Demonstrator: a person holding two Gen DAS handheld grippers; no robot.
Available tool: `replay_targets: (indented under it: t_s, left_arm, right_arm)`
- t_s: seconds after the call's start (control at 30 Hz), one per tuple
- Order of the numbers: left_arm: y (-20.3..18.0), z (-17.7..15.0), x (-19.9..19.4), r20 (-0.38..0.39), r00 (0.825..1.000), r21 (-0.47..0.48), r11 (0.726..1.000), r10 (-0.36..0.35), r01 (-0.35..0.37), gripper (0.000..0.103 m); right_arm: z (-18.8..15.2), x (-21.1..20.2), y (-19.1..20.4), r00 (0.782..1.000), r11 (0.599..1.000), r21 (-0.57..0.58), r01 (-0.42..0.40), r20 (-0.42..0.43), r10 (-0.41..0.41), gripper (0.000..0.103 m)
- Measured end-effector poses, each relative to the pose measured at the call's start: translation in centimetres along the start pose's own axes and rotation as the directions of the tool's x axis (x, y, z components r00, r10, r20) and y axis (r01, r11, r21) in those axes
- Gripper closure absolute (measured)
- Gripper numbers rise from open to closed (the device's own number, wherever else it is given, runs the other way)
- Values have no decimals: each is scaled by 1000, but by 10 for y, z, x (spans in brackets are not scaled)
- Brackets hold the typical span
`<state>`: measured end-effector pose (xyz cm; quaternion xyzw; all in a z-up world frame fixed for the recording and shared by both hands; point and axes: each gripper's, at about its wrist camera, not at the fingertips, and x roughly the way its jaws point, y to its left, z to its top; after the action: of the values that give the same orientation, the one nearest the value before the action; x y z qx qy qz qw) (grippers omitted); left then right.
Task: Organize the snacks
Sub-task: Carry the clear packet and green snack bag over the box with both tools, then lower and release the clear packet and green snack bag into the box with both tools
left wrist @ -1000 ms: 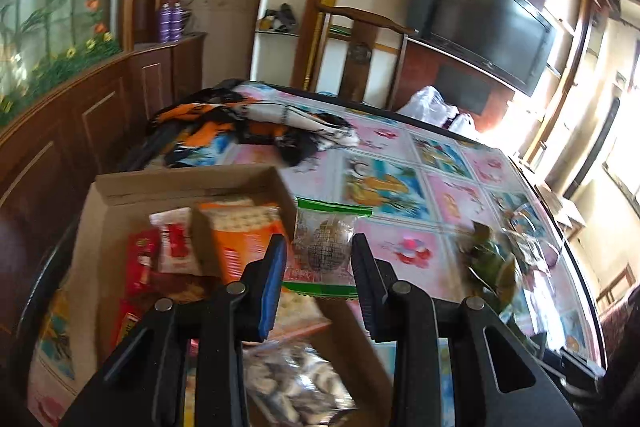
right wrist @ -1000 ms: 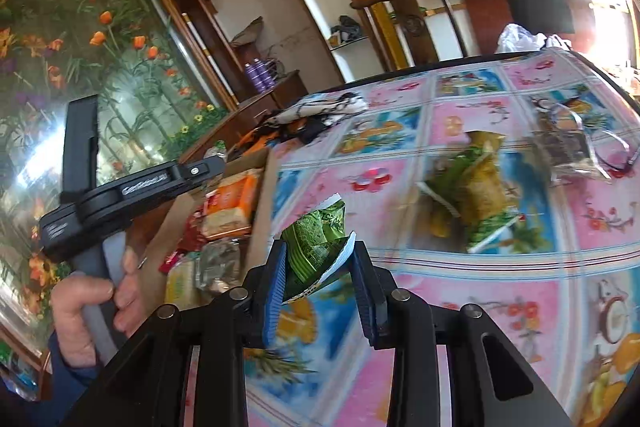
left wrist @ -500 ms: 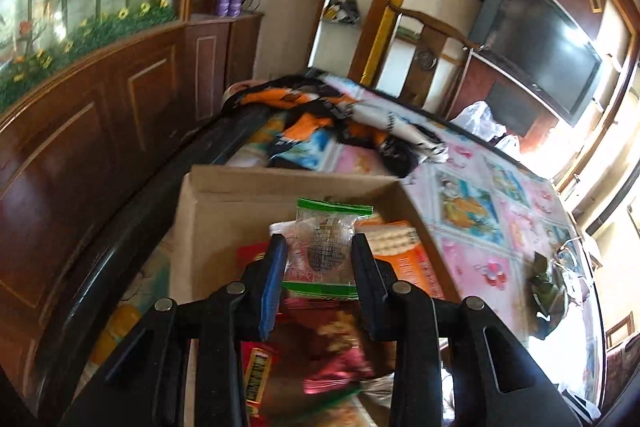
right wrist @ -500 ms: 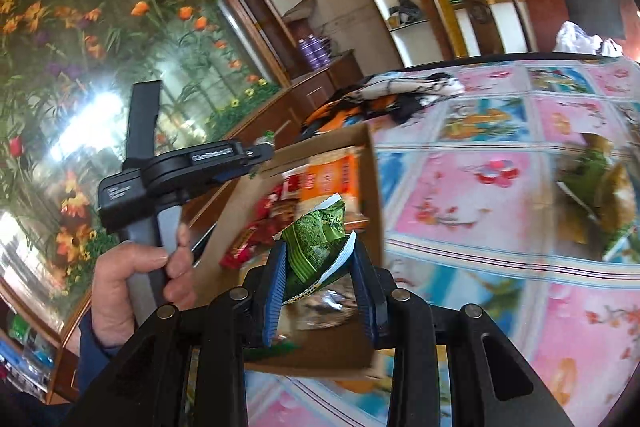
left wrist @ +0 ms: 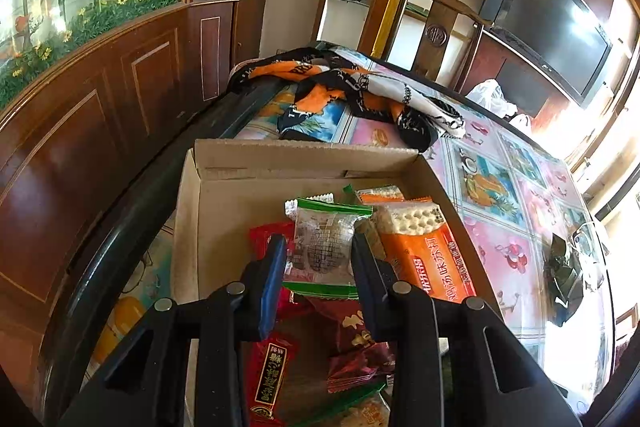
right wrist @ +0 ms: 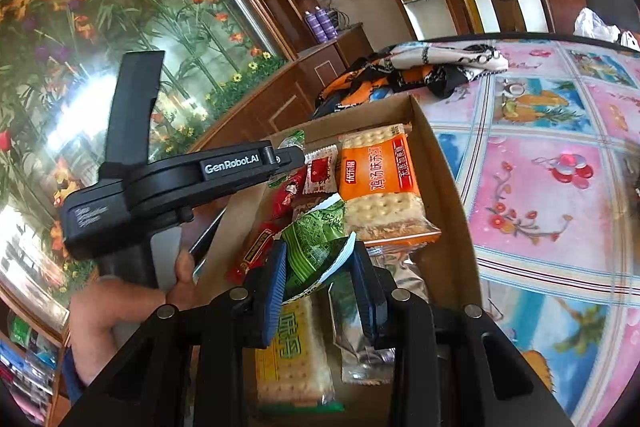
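Left gripper [left wrist: 318, 259] level, pointing forward, its 2 jaws closed on a clear packet. Right gripper [right wrist: 320, 275] alongside, jaws pinching a green packet. Left hand [right wrist: 120, 311] wrapped around the left gripper's handle, thumb up against the grip.

A: Box [left wrist: 188, 227], matt brown cardboard, raw corrugated edge. Cracker pack [right wrist: 380, 183], glossy orange plastic film.

B: Green packet [right wrist: 316, 251], crinkled shiny foil. Tablecloth [right wrist: 560, 195], smooth glossy vinyl. Cabinet [left wrist: 120, 99], polished dark wood. Scarf [left wrist: 360, 87], soft silky cloth.
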<state>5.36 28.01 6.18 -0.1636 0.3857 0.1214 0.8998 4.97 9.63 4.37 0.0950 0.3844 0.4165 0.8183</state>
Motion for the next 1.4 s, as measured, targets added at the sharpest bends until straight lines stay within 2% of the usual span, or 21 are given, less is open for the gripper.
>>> replay_targets:
  t_s: [0.37,0.9,1.13,1.4]
  left_arm:
    - [-3,-3,3,-18,1000,10,1000,10,-10,71]
    - [-5,-4,4,-18,1000,20,1000,16,-15,70]
    - [-6,-4,0,4,1000,18,1000,5,-5,59]
    - [-12,-4,-4,27,1000,34,999,-11,10,55]
  right_arm:
    - [-5,15,0,999,1000,-10,13,-38,-14,68]
    - [-7,12,2,999,999,-46,13,-43,-15,66]
    - [-8,7,0,999,999,-37,-8,-46,6,66]
    - [-4,-26,-17,1000,1000,-4,-9,14,9,63]
